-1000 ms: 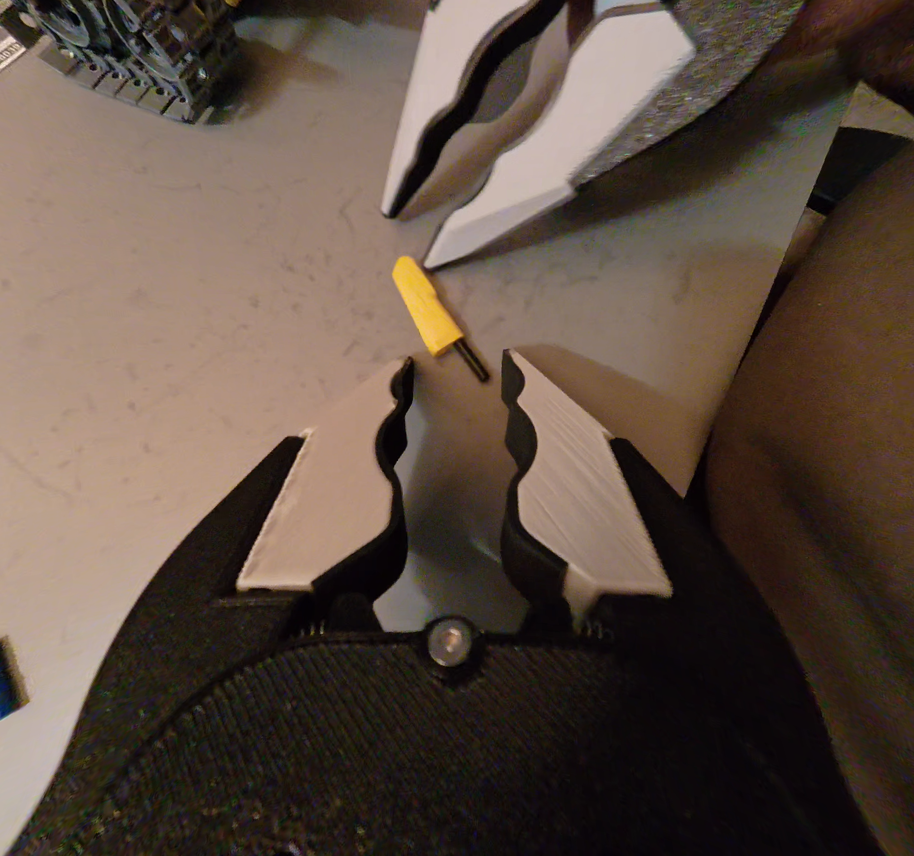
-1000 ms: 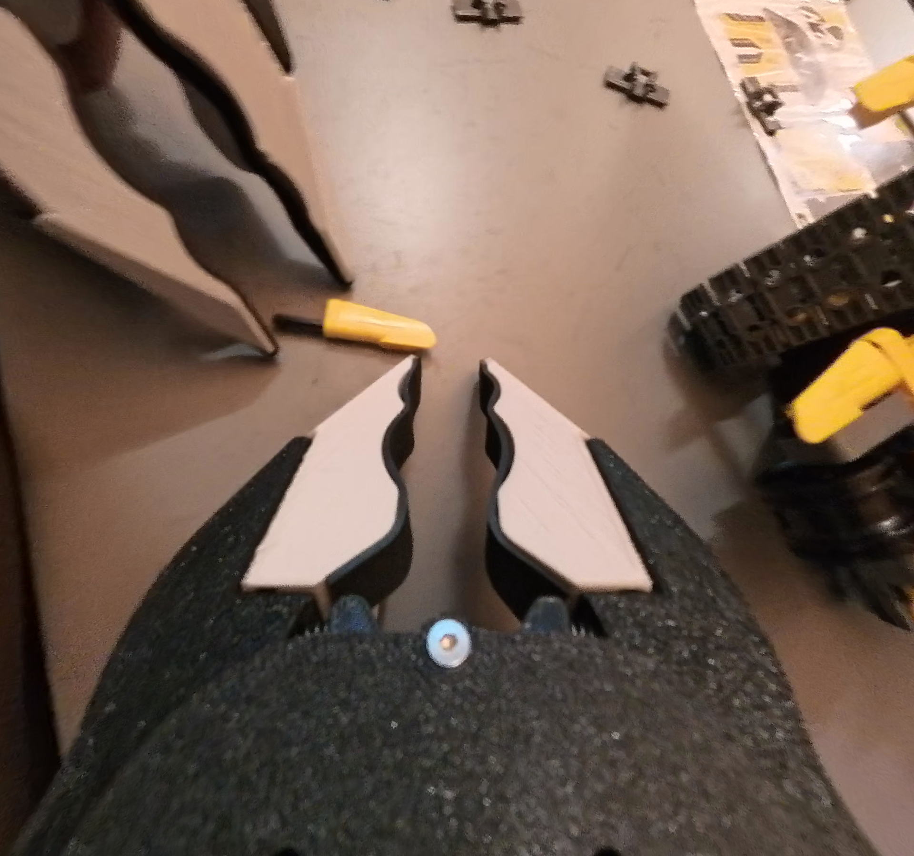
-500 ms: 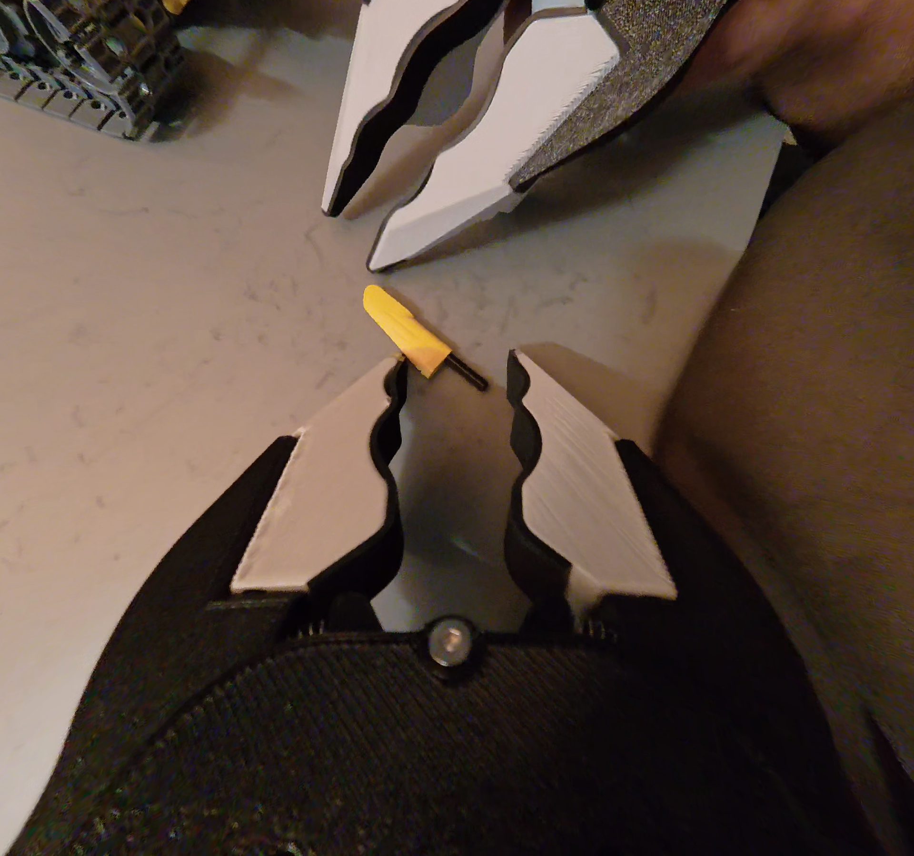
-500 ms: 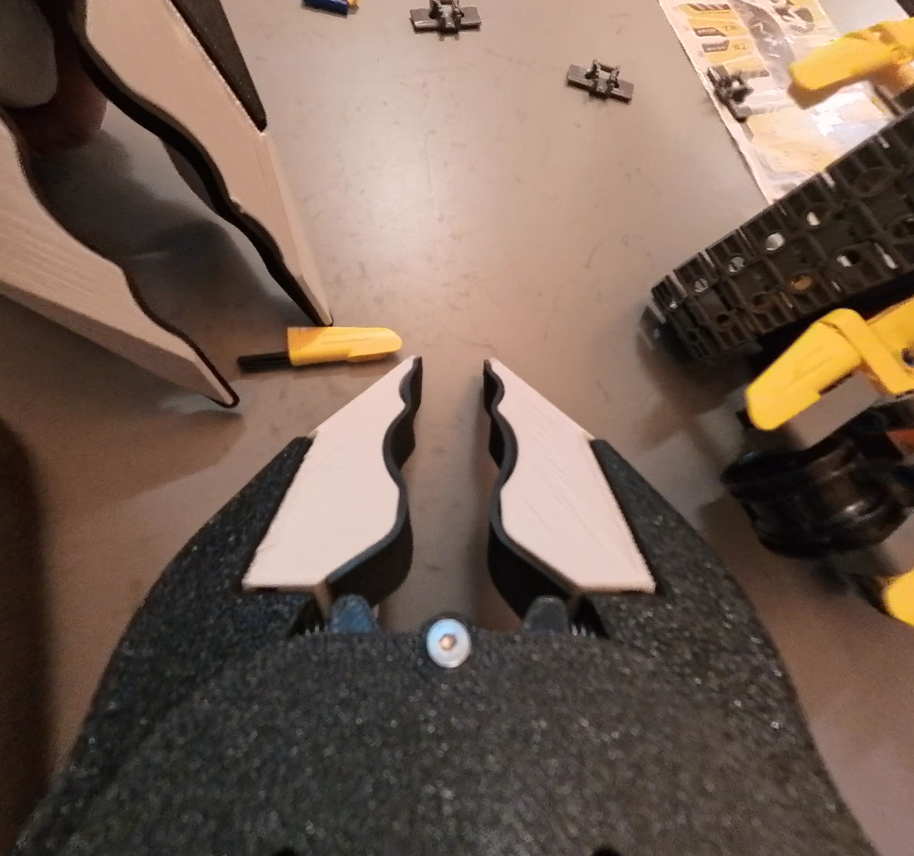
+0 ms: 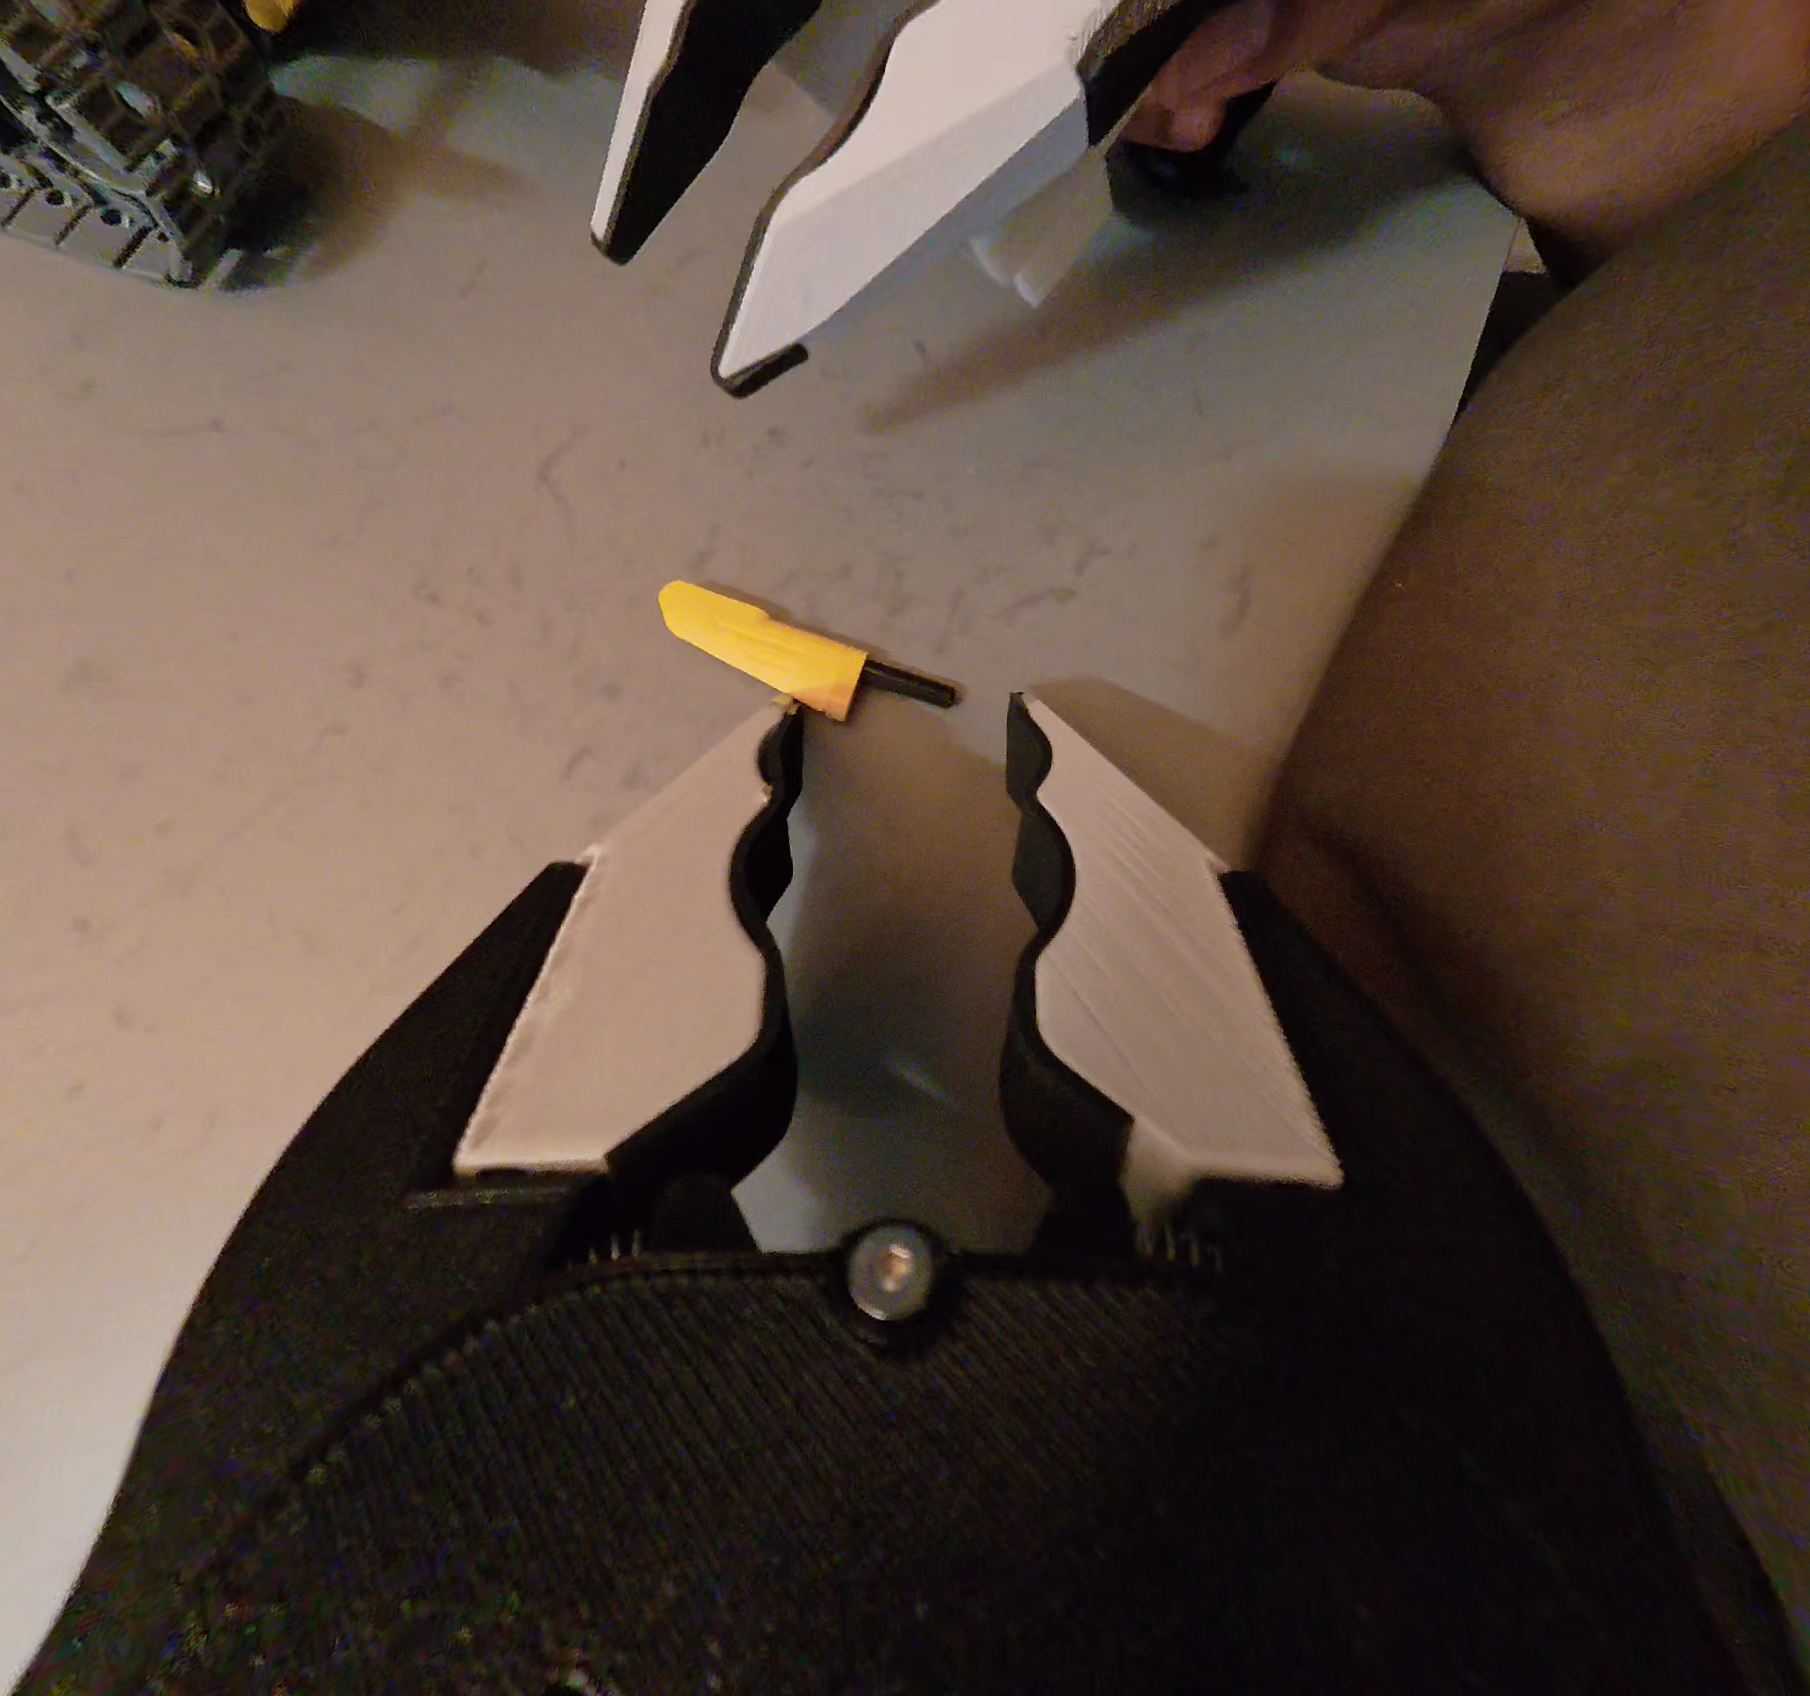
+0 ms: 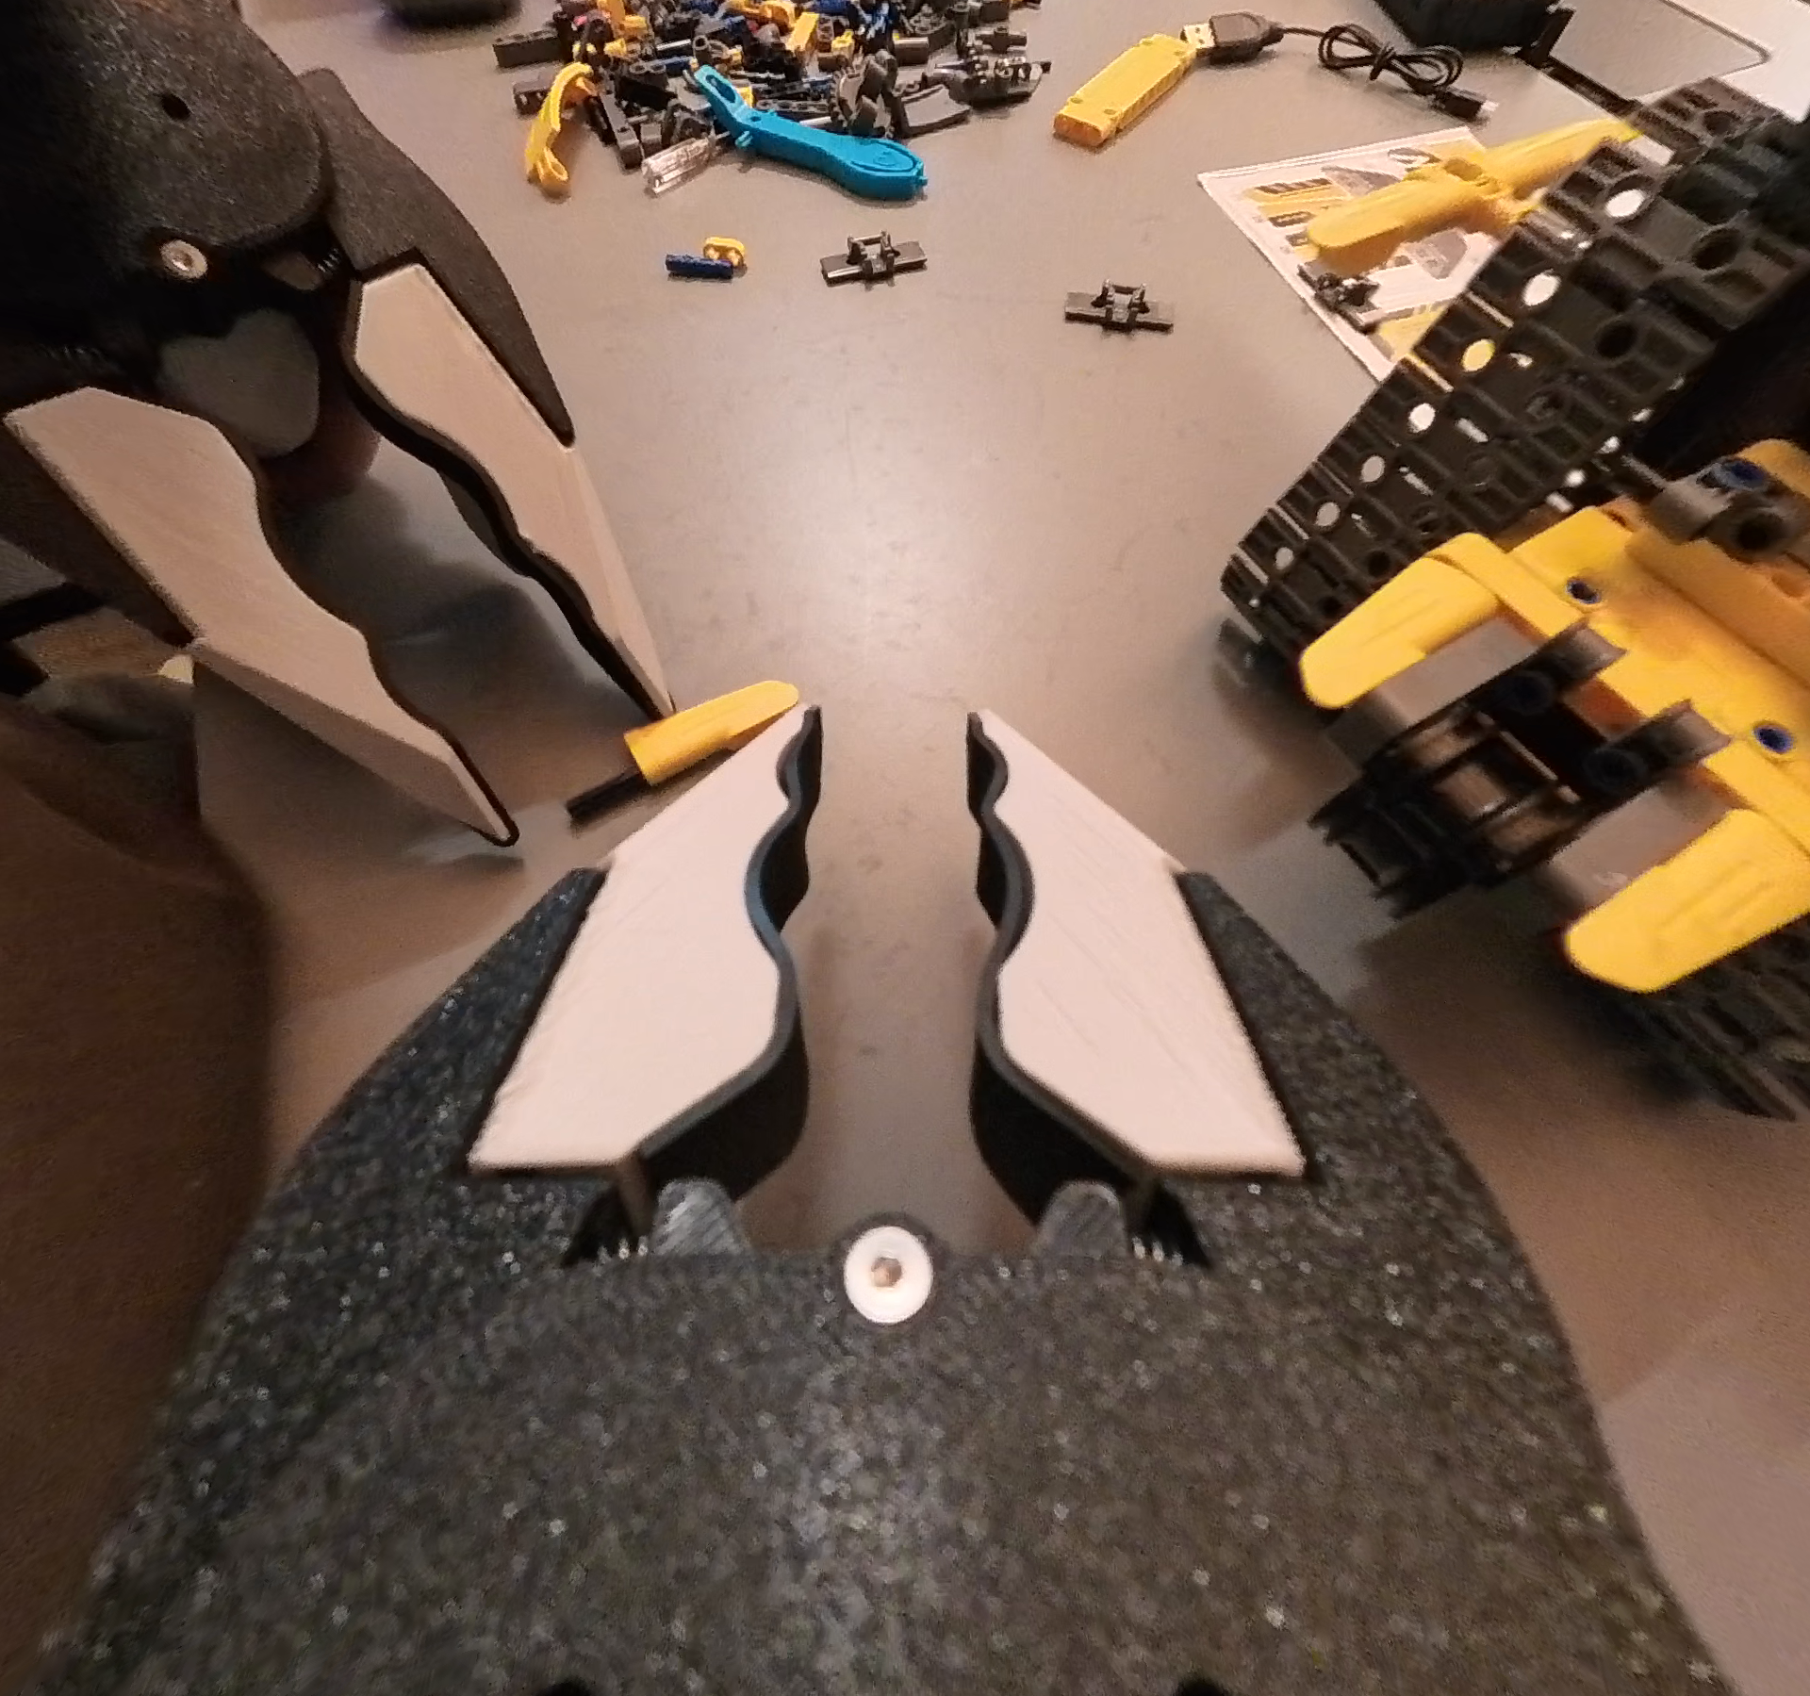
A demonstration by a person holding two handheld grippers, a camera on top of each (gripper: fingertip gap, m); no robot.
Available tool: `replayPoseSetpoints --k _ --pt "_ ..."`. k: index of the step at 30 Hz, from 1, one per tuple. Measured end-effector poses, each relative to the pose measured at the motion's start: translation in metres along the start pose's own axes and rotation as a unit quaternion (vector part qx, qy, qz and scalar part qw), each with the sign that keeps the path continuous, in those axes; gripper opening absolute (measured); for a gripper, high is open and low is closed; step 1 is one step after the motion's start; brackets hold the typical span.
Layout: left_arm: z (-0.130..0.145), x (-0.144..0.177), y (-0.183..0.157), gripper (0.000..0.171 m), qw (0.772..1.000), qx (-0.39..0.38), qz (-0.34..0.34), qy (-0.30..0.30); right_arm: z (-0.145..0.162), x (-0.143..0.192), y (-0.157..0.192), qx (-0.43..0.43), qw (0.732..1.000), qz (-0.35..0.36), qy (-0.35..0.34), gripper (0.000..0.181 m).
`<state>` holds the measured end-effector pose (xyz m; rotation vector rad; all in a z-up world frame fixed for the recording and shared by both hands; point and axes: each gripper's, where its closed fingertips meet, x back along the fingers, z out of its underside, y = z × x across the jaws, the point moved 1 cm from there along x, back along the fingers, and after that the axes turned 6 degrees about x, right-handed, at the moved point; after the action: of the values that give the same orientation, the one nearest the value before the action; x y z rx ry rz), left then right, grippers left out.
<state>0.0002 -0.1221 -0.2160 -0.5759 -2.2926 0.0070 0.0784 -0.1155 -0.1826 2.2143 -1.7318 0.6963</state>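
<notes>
- Now the yellow piece (image 5: 759,645) with its black pin lies flatter across the table (image 5: 294,572), swung round from a second ago, touching the left gripper (image 5: 896,718)'s near fingertip.
- Both grippers gape, empty; the right gripper (image 6: 886,728) has drawn back, so the piece lies just beside its tip.

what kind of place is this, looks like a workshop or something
Probably a hobby or lab worktable used for building a brick construction kit. A pile of small plastic parts lies on the grey table, beside a printed instruction sheet and a half-built yellow and black tracked vehicle.

One yellow peg (image 5: 759,645), two black track links (image 6: 872,258), one tracked model (image 6: 1528,493), one booklet (image 6: 1303,219).
</notes>
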Motion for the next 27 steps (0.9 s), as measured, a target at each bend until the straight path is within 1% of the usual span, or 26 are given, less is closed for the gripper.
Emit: replayPoseSetpoints --k 6,11,13,15,18,21,23,25,26,27 --pt "-0.002 0.001 -0.001 0.040 1.000 0.007 0.012 -0.008 0.001 -0.001 -0.001 -0.001 1.000 0.005 0.005 0.030" --pt "-0.012 0.014 0.001 0.040 0.998 0.014 0.020 -0.057 0.000 0.000 -0.004 -0.012 1.000 0.005 0.000 0.030" --pt "-0.012 0.022 0.011 0.039 0.997 0.014 -0.003 -0.072 0.000 0.000 -0.004 -0.013 1.000 0.005 0.000 0.030" --pt "-0.008 0.034 0.028 0.040 0.996 0.022 -0.039 -0.072 0.000 0.000 -0.005 -0.013 1.000 0.006 0.001 0.030" --pt "0.002 0.068 0.070 0.034 0.987 0.046 -0.136 -0.071 0.001 -0.001 -0.006 -0.015 1.000 0.008 0.003 0.031" --pt "0.016 0.117 0.114 0.028 0.964 0.084 -0.236 -0.088 0.000 -0.001 -0.007 -0.017 1.000 0.011 0.002 0.031" --pt "0.024 0.147 0.134 0.022 0.949 0.118 -0.272 -0.107 0.000 0.000 -0.008 -0.018 1.000 0.014 0.001 0.031" --pt "0.037 0.175 0.154 0.016 0.927 0.144 -0.325 -0.116 0.000 -0.001 -0.010 -0.020 1.000 0.018 0.002 0.031" --pt "0.045 0.191 0.166 0.010 0.910 0.156 -0.365 -0.123 0.001 -0.001 -0.011 -0.021 1.000 0.020 0.003 0.031" --pt "0.054 0.210 0.178 0.000 0.886 0.176 -0.408 -0.133 0.001 -0.002 -0.011 -0.021 1.000 0.021 0.004 0.031"
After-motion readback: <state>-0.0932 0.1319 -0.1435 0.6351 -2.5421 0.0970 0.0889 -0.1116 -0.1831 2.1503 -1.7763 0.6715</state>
